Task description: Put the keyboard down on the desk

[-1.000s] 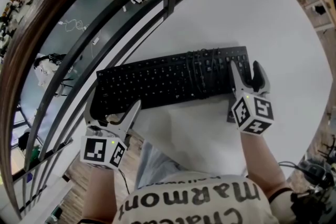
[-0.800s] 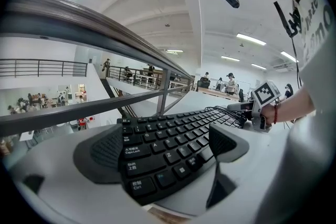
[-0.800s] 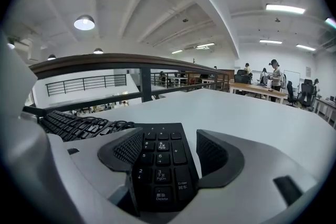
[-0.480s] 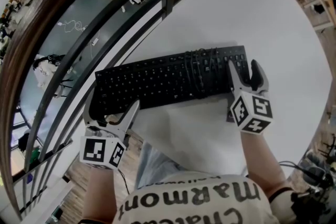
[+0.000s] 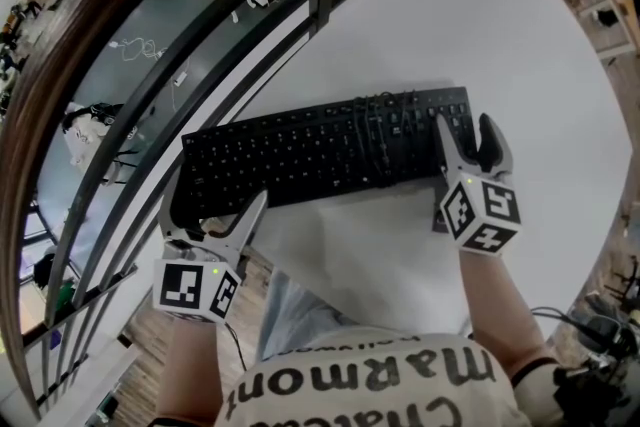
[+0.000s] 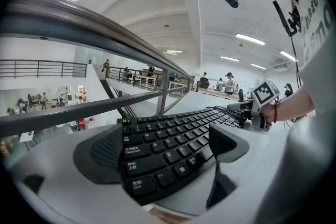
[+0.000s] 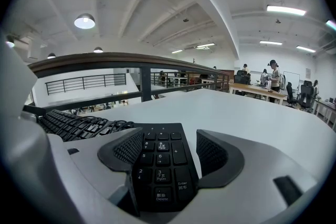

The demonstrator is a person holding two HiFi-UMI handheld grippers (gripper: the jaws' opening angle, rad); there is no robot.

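Note:
A black keyboard [image 5: 320, 150] lies crosswise on the white desk [image 5: 480, 35], with its cable [image 5: 380, 130] wound in a bundle over the keys. Its left end hangs past the desk's edge. My left gripper [image 5: 220, 203] is shut on that near left corner; in the left gripper view the keyboard [image 6: 168, 144] fills the gap between the pads. My right gripper [image 5: 465, 130] is shut on the right end, one finger over the number pad [image 7: 160, 165] and the other against the keyboard's right edge.
A dark metal and wood railing [image 5: 200, 65] runs diagonally just beyond the desk's far left edge, with a drop to a lower floor behind it. The desk's rounded top stretches bare to the right [image 7: 252, 107]. My body stands close against the near edge.
The keyboard and both grippers have shifted very slightly; otherwise nothing has visibly changed.

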